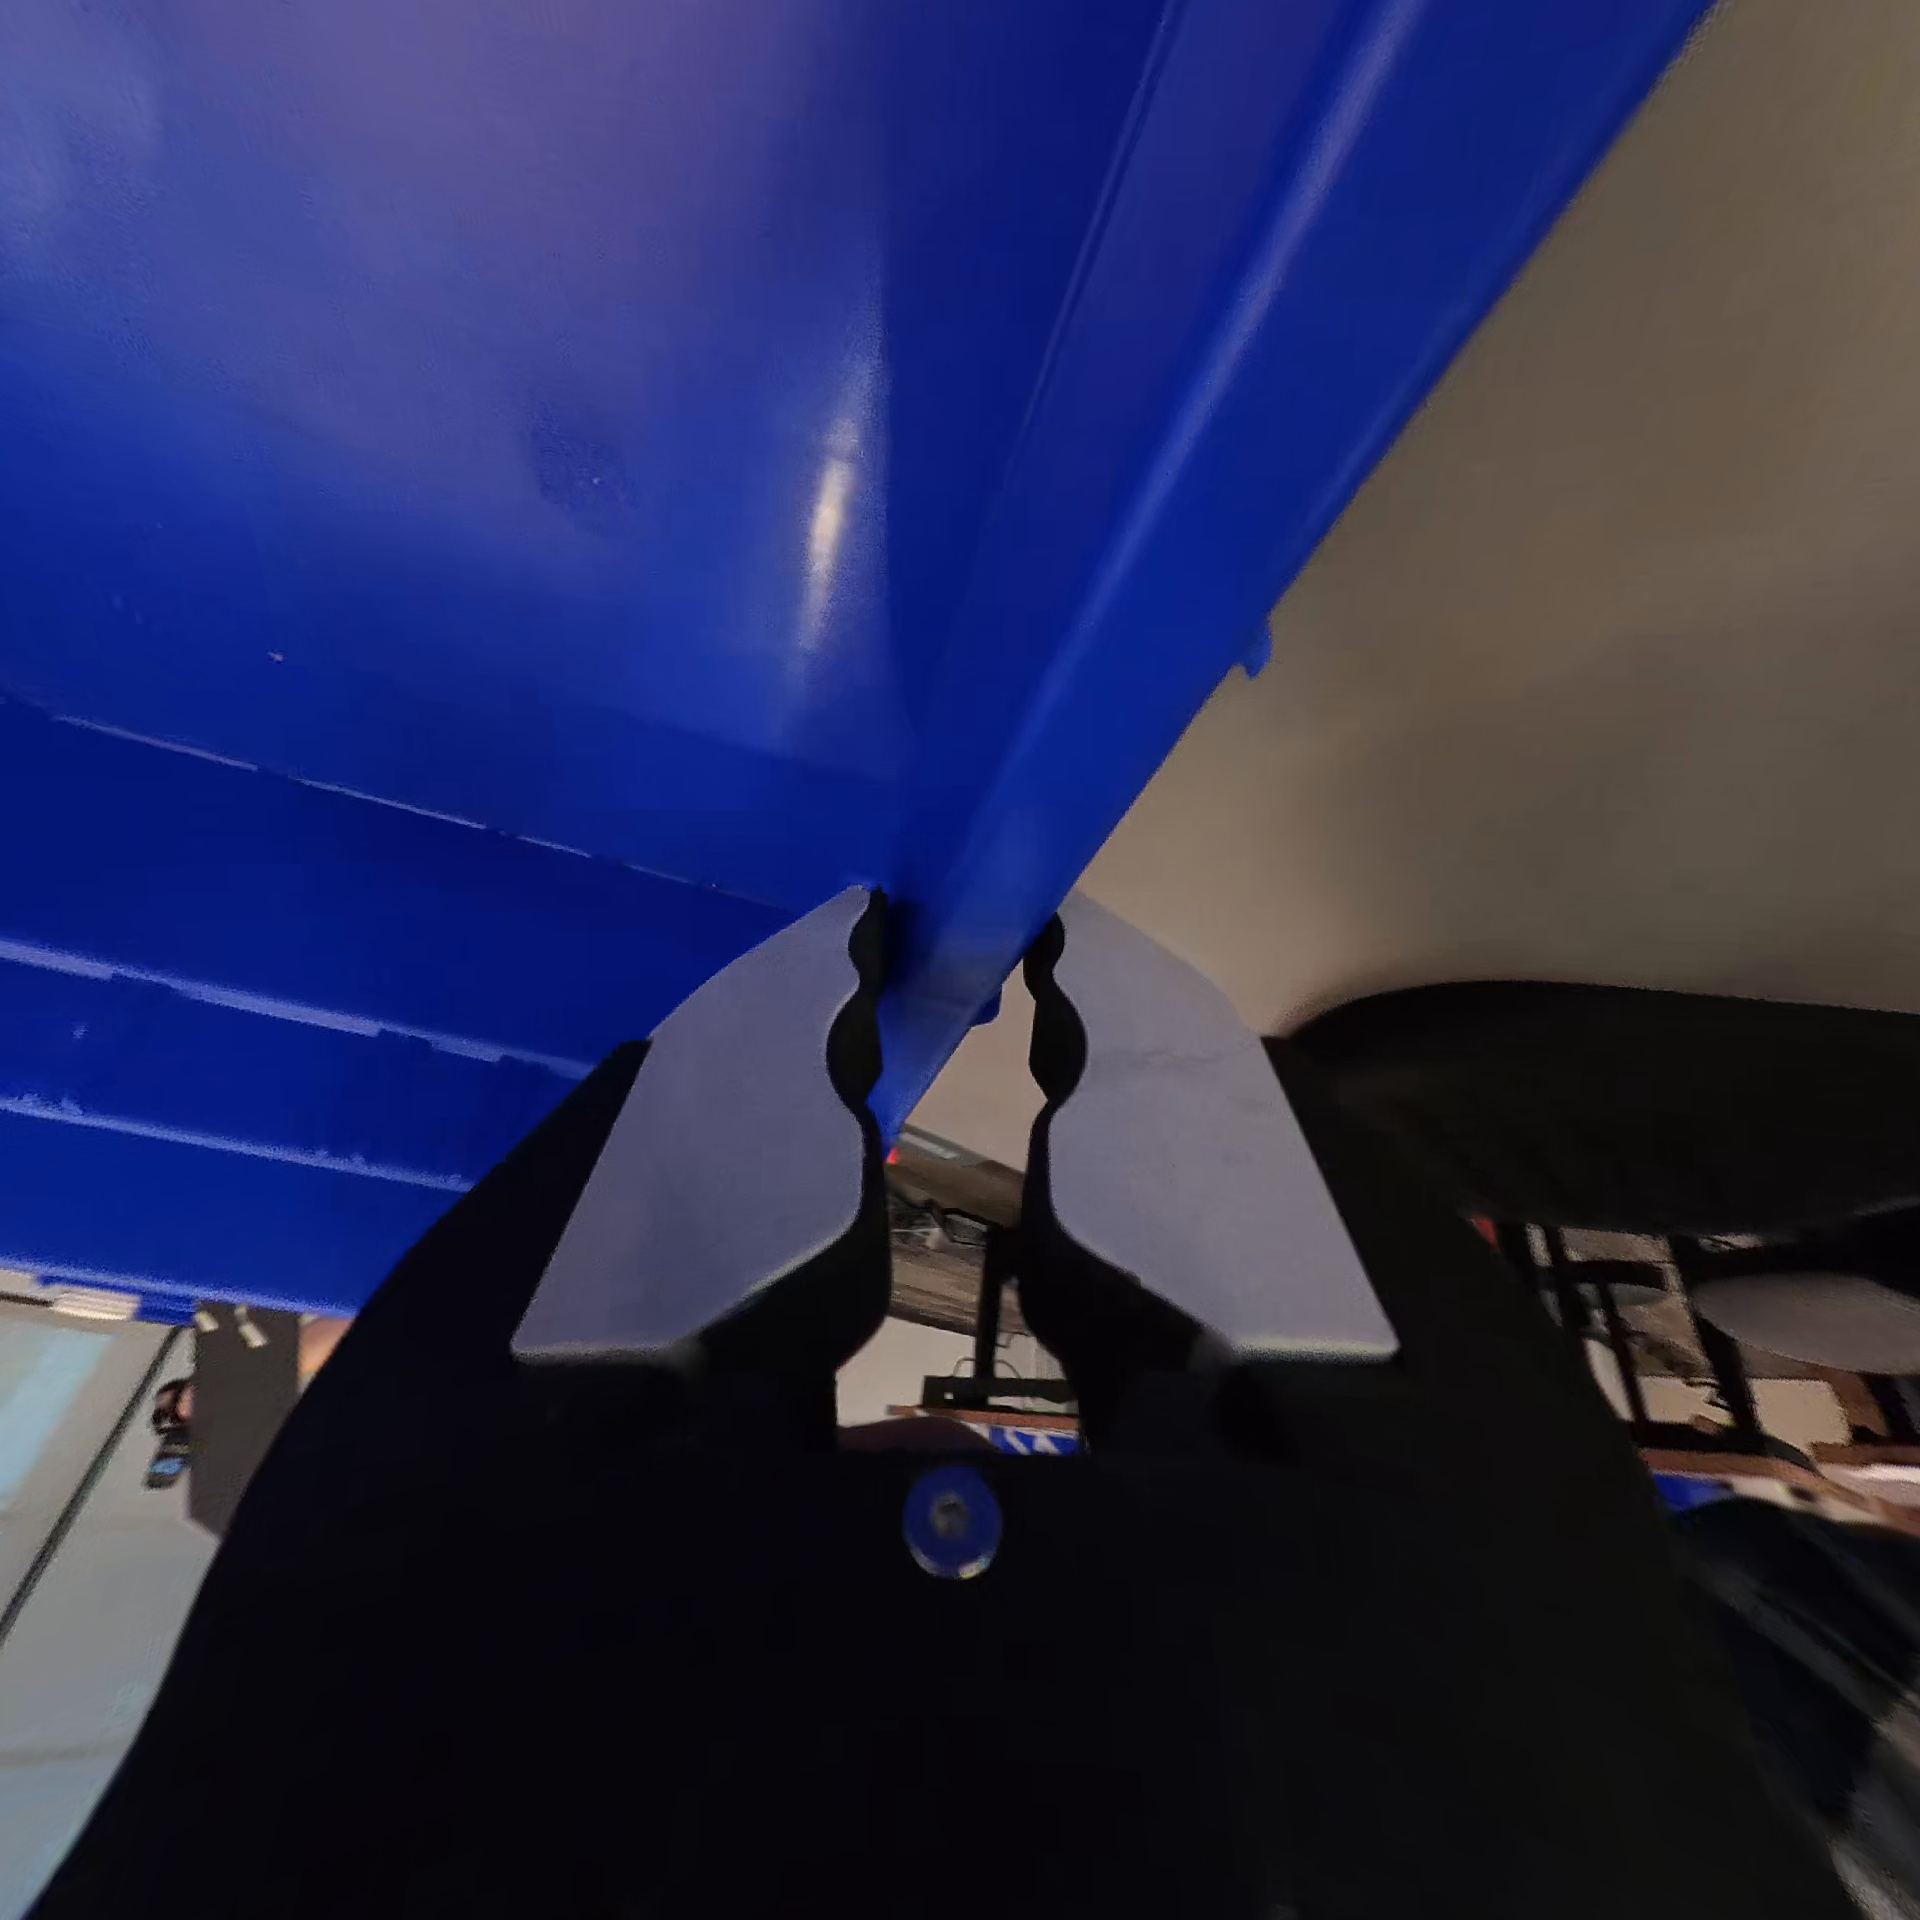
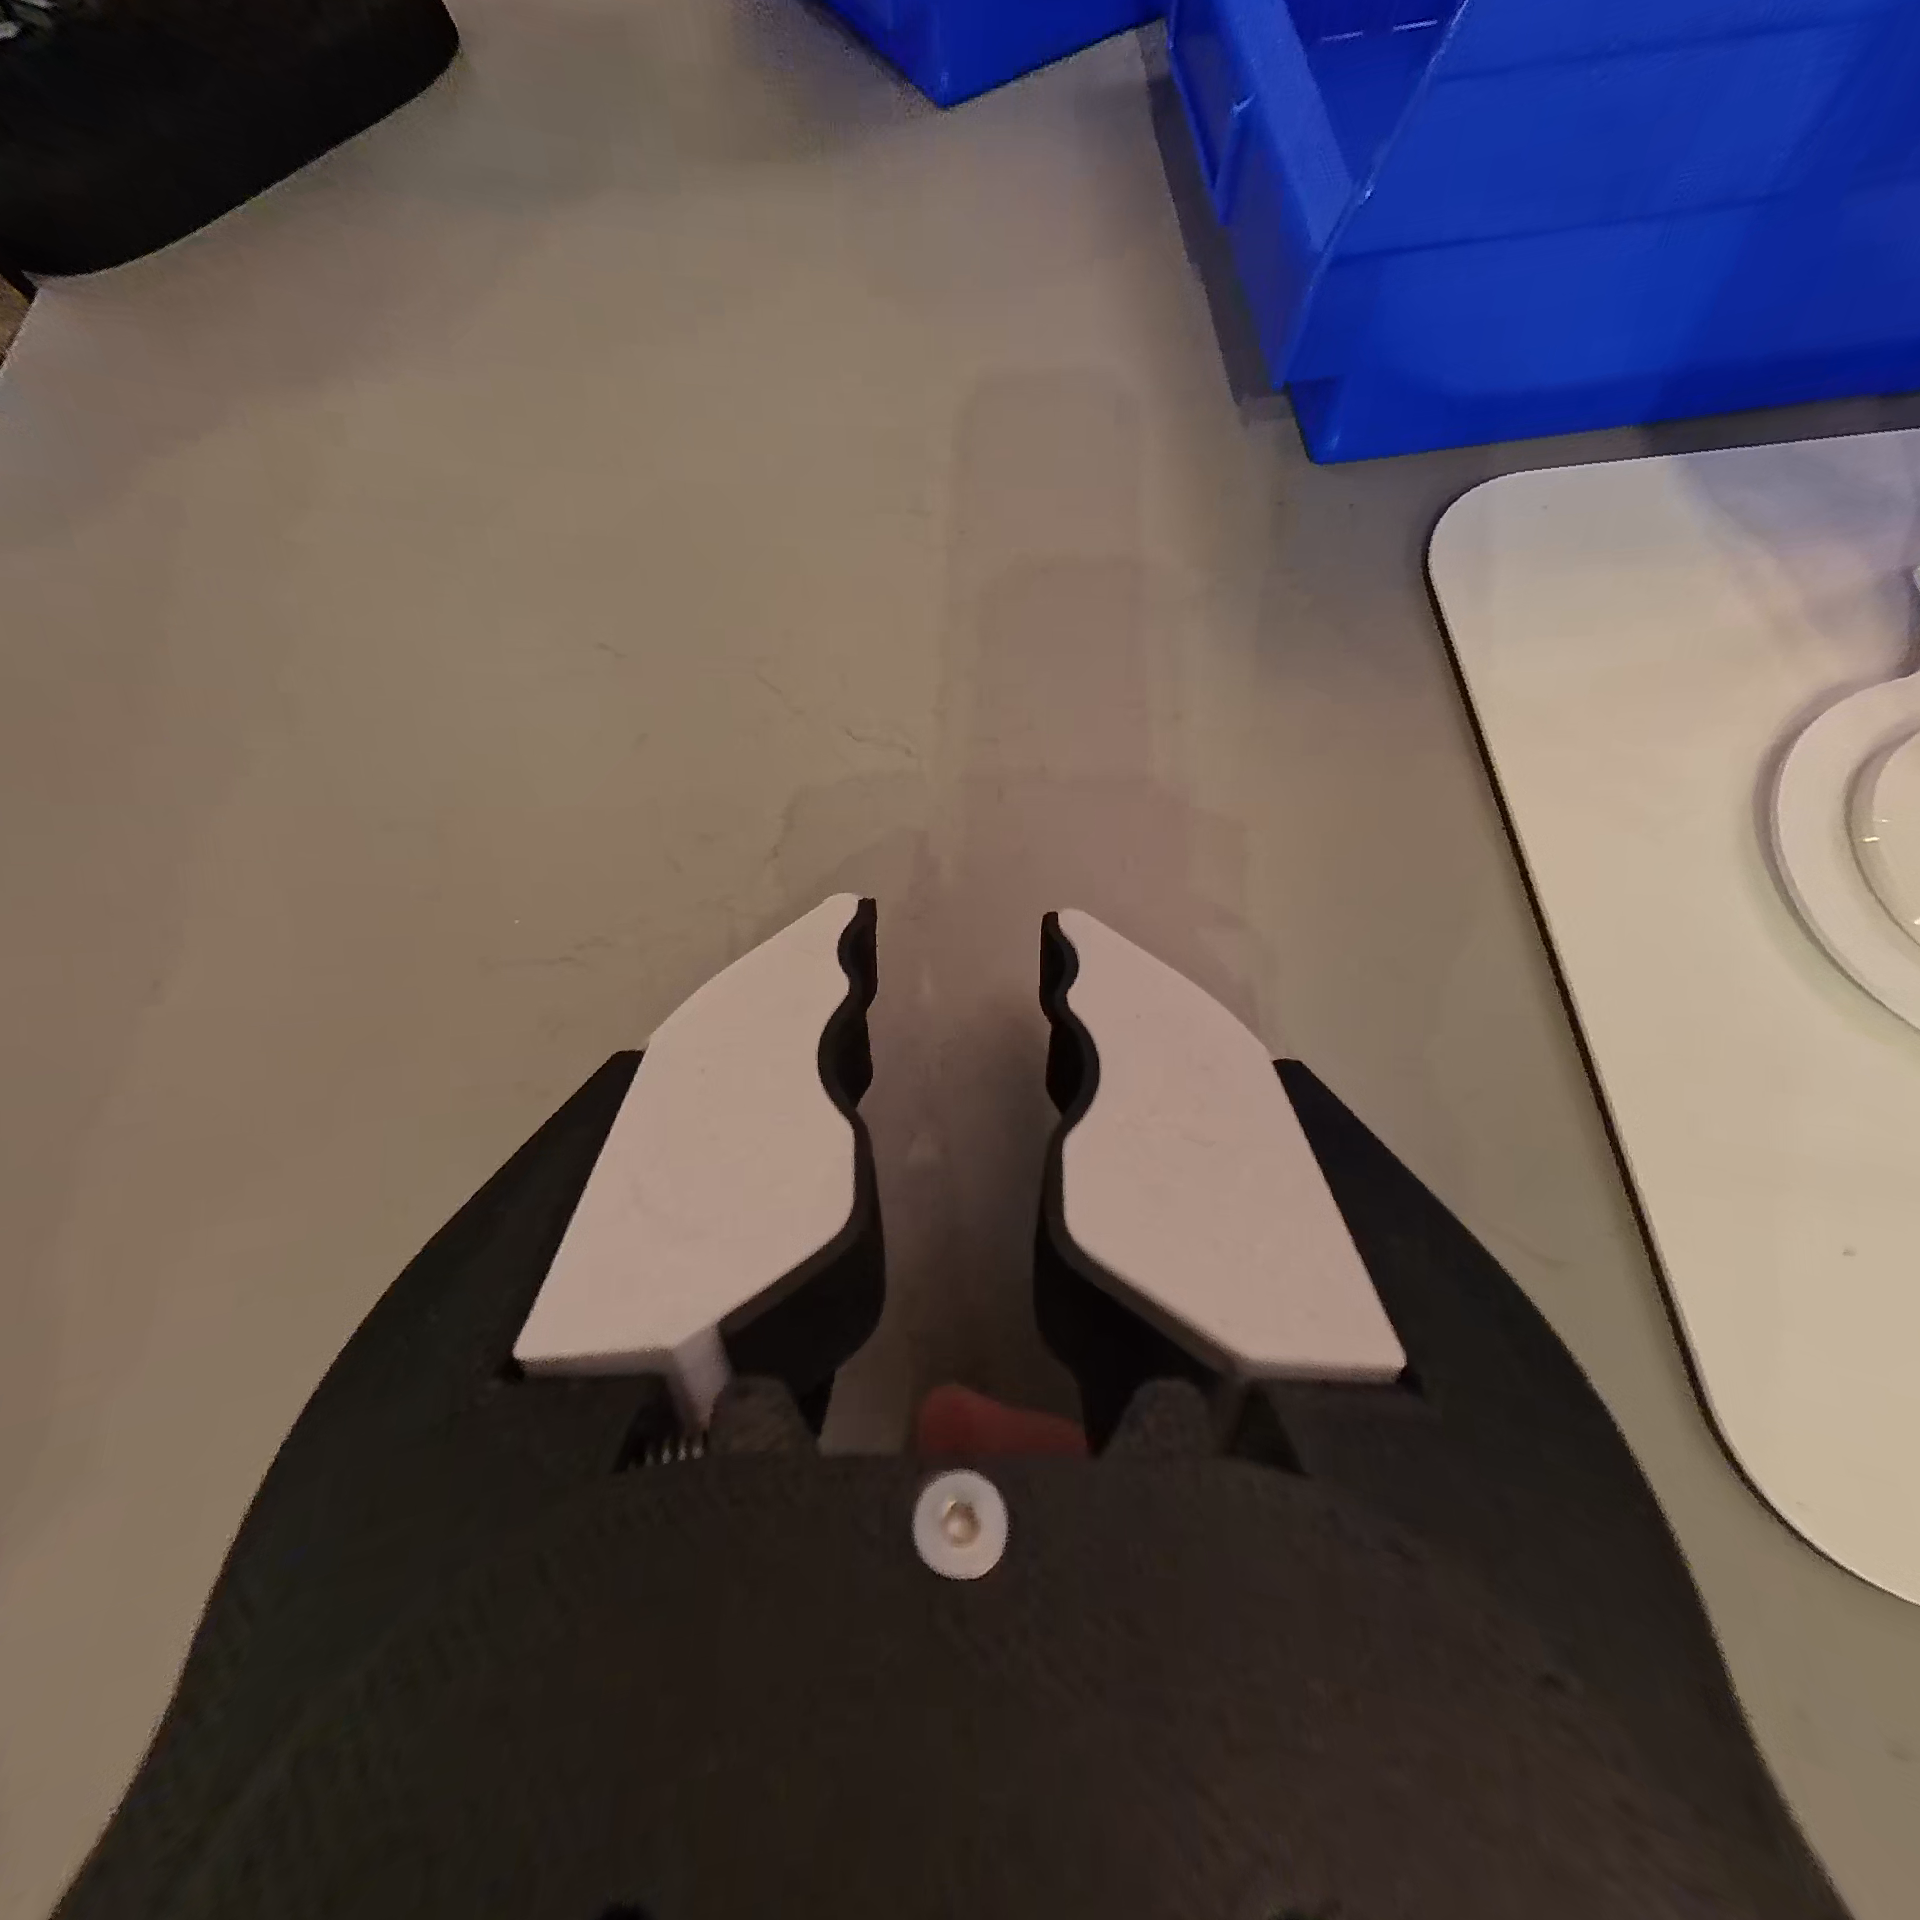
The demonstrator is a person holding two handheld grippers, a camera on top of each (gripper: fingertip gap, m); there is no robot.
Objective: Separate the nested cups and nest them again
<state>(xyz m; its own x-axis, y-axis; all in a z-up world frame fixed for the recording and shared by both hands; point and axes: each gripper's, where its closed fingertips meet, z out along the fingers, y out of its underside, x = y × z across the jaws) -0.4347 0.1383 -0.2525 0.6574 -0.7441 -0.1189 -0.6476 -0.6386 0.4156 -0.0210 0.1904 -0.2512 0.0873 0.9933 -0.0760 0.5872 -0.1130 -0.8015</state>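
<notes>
left tongs: left gripper (image 1: 958,914) pinches the corner edge of a blue plastic bin (image 1: 520,416); the bin's rim wall sits between the pads, left pad pressed on it, right pad at its outer face; contact on that side hard to judge
blue bin place: fills the upper left of the left wrist view, tilted, ribbed outer wall toward the near left, far right edge running up to the top right
right tongs: right gripper (image 2: 958,920) spread, nothing between the pads, only bare table showing through the gap
cups: no cup clearly seen; stacked blue bins (image 2: 1558,229) far right of the right gripper, well apart from it; another blue bin (image 2: 987,52) at the far edge
surface: grey-beige table (image 2: 520,571), smooth, faint marks
white board: white board (image 2: 1662,935) with rounded corner on the right, white round pieces on it at the right edge
dark item: black object (image 2: 187,114) at far left
room: blurred shelves and furniture behind the left gripper
open room: wide bare table ahead and left of the right gripper; board edge close on the right
</notes>
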